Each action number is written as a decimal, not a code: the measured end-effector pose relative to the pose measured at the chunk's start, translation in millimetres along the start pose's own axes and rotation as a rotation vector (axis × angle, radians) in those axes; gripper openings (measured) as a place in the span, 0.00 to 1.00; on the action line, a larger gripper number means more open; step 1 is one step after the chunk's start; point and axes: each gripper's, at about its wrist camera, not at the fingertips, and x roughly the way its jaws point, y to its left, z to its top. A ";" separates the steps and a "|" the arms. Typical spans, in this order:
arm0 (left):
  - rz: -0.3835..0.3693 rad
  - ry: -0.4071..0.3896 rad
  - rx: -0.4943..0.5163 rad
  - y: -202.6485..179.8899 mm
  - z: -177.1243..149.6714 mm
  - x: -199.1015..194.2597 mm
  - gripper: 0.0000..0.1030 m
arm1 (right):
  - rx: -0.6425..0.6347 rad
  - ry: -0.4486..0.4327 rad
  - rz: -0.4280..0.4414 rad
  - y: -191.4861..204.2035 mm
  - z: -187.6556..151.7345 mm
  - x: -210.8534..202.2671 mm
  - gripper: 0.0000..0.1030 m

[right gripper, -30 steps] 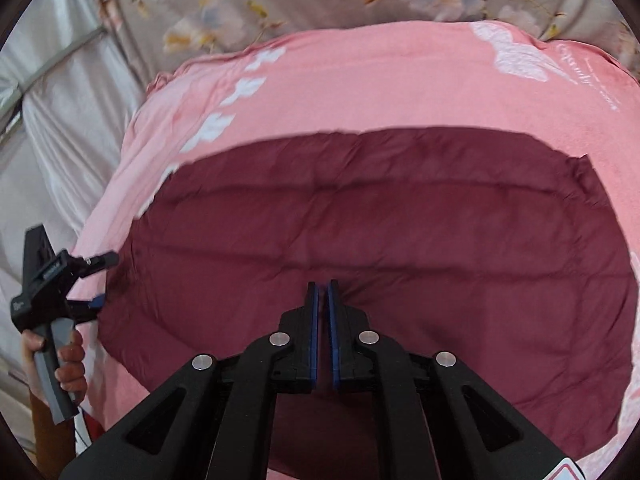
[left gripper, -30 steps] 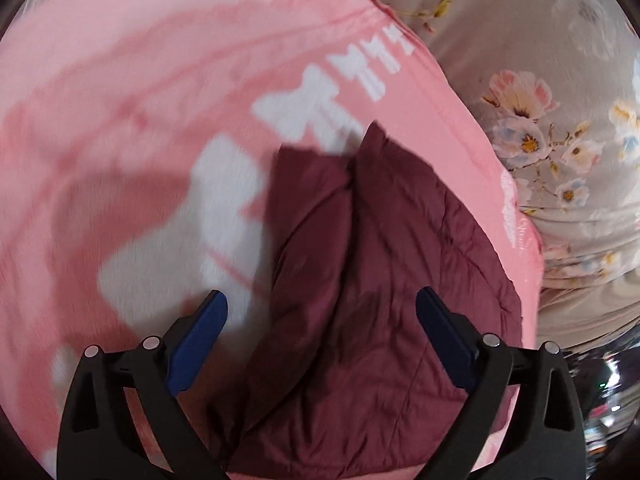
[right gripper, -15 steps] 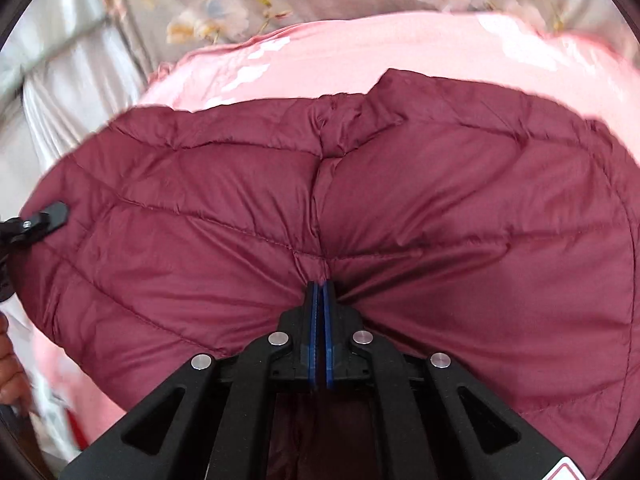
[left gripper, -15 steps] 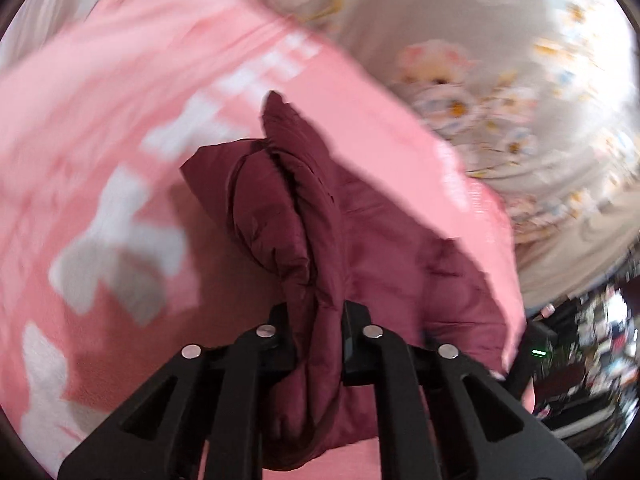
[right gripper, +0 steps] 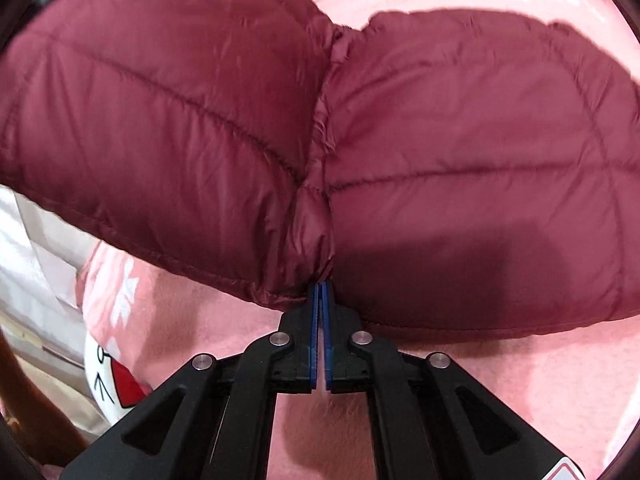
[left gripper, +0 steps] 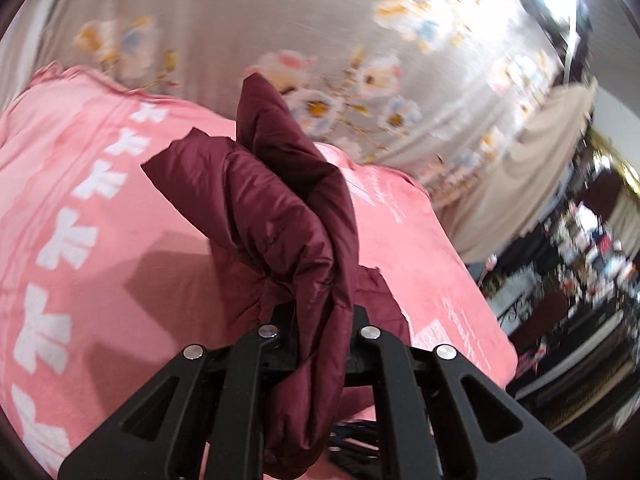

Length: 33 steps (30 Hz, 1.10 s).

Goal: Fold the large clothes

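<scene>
Both grippers clamp a maroon puffer jacket [right gripper: 440,128] over a pink blanket [left gripper: 100,280]: left gripper [left gripper: 320,320], right gripper [right gripper: 321,280]. The blanket's white script is unreadable.

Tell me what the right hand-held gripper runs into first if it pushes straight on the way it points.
The maroon puffer jacket itself: the right hand-held gripper is already shut on its hem, so the bunched quilted fabric lies directly ahead. Beyond it, probably the pink blanket.

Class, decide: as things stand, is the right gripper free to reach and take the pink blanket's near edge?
Probably not yet: the right gripper is shut on the maroon puffer jacket's hem, though the pink blanket lies bare below it.
</scene>
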 end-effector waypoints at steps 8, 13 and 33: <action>-0.055 0.109 0.144 -77.8 -10.8 71.7 0.08 | 0.118 -0.053 0.171 -29.6 -14.7 -27.6 0.01; -0.056 0.215 0.200 -109.4 -25.4 135.5 0.08 | 0.132 -0.159 0.048 -57.3 -29.9 -87.7 0.01; 0.027 0.409 0.269 -134.3 -106.4 258.3 0.10 | 0.223 -0.372 -0.214 -146.7 35.9 -194.5 0.16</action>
